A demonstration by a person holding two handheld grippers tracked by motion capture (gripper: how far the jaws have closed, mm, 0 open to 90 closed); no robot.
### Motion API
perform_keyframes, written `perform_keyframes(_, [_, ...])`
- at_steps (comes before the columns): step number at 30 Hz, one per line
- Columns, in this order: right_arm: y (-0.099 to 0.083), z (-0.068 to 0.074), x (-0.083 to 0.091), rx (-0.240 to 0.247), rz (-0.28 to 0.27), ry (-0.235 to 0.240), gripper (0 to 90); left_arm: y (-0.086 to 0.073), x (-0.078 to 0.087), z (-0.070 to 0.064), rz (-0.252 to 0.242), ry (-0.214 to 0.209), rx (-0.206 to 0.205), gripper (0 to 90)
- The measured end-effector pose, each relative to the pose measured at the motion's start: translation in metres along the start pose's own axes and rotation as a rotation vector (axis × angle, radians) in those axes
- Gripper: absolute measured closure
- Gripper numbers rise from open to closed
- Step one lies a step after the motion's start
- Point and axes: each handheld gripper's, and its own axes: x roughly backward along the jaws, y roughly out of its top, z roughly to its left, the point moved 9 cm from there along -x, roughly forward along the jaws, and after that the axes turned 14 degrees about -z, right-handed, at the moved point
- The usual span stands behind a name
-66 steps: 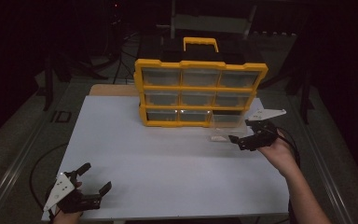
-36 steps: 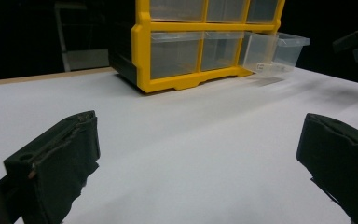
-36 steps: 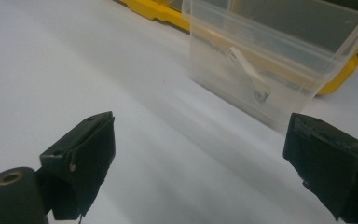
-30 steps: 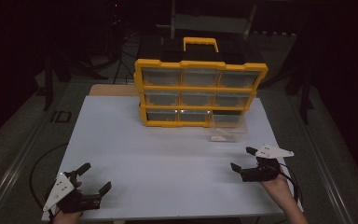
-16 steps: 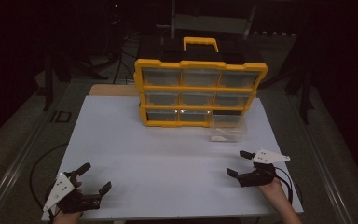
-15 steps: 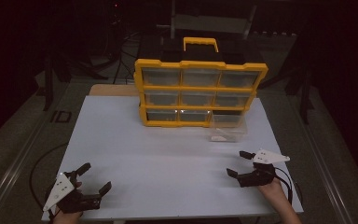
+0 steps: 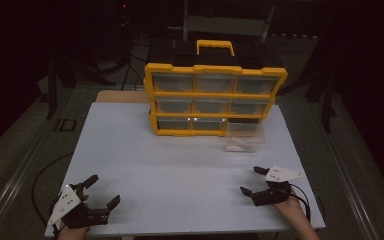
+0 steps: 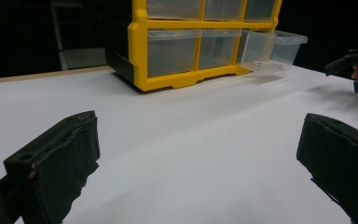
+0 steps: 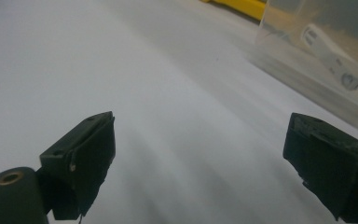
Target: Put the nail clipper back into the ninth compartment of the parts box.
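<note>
Both grippers rest empty with jaws spread at the white table's [image 7: 180,165] near edge, left gripper [image 7: 101,192] and right gripper [image 7: 253,181] well apart, clear drawer [image 7: 244,136] pulled out of the yellow organizer's [image 7: 215,99] bottom-right slot.

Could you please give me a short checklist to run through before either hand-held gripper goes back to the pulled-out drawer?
1. Left hand-held gripper open and holding nothing: ok.
2. Right hand-held gripper open and holding nothing: ok.
3. Clear drawer at the bottom right of the yellow organizer pulled out: ok.
4. White table bare between the grippers and the drawer: ok.
5. What the small white part in the drawer is: cannot tell.
6. Other drawers pushed in: ok.
</note>
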Motion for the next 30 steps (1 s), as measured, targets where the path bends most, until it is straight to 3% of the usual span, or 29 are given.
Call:
perform_keyframes(6, [-0.005,-0.004,-0.001,-0.004,0.025,-0.031,9.6,0.0,0.0,0.0,0.001,0.0,-0.003,0.3])
perform_keyframes(12, [-0.003,-0.009,0.001,-0.022,0.009,-0.069,9.6,0.0,0.0,0.0,0.002,-0.001,-0.003,0.3])
perform_keyframes(16, [-0.006,-0.012,0.001,-0.01,0.027,-0.09,9.6,0.0,0.0,0.0,0.001,-0.001,-0.002,0.3])
perform_keyframes(30, [-0.006,-0.016,0.003,0.0,0.038,-0.116,9.6,0.0,0.0,0.0,0.002,0.0,-0.003,0.3])
